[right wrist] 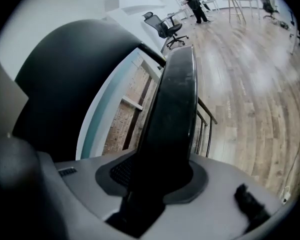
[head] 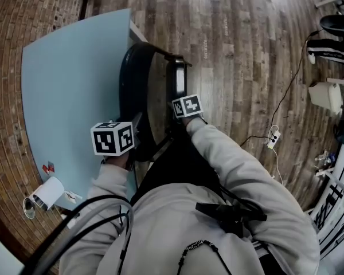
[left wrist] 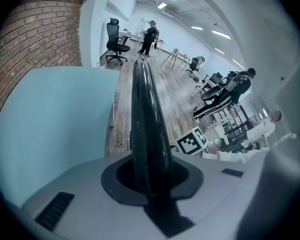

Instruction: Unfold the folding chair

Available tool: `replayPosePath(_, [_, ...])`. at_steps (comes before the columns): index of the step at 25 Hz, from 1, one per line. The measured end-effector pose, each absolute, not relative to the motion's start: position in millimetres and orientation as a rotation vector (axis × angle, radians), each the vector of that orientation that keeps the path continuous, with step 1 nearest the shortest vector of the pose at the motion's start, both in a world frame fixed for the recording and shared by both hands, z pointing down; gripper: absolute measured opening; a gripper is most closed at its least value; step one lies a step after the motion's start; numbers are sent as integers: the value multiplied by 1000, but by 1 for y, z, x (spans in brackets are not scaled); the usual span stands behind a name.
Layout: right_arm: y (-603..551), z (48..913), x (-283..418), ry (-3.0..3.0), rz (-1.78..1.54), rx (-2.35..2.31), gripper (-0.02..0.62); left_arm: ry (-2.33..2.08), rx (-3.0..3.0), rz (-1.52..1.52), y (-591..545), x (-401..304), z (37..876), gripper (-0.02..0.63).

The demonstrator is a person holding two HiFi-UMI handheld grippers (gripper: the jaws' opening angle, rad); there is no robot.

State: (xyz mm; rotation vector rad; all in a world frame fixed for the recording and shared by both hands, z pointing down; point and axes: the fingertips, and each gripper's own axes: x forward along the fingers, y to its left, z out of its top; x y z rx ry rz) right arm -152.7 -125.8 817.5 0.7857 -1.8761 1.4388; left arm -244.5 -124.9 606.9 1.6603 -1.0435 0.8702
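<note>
Head view: the folding chair [head: 136,85] stands upright on the wooden floor [head: 235,50], just beside the pale blue table [head: 69,90] and directly in front of you. Its two dark parts, a rounded panel and a narrower framed piece [head: 178,79], stand close together with only a narrow gap between, so the chair reads as not yet opened.

Left gripper view: your left gripper [left wrist: 146,176] has its jaws pressed onto the thin black rim of the rounded panel, which runs straight up the centre of the view, with the table to its left.

Right gripper view: your right gripper [right wrist: 162,176] is clamped on the broader glossy black bar of the framed piece, with the rounded panel looming at the left.

Handling, as a judgement: the chair looks rigid and moderately heavy, with smooth, shiny edges that may slide in the jaws. Hold each part low on its rim, as here, and draw them apart evenly, minding the hinge and the table alongside
</note>
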Motion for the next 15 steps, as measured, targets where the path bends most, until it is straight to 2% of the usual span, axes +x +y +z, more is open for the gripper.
replayPosePath(8, [-117,829,-60,-2002,1622,669,143,-1003,1675,838,-123,-214,618,75])
replayPosePath(15, [-115,844,-10,-2120,1707,620,141,-1001,1677,833,-123,-207,631,74])
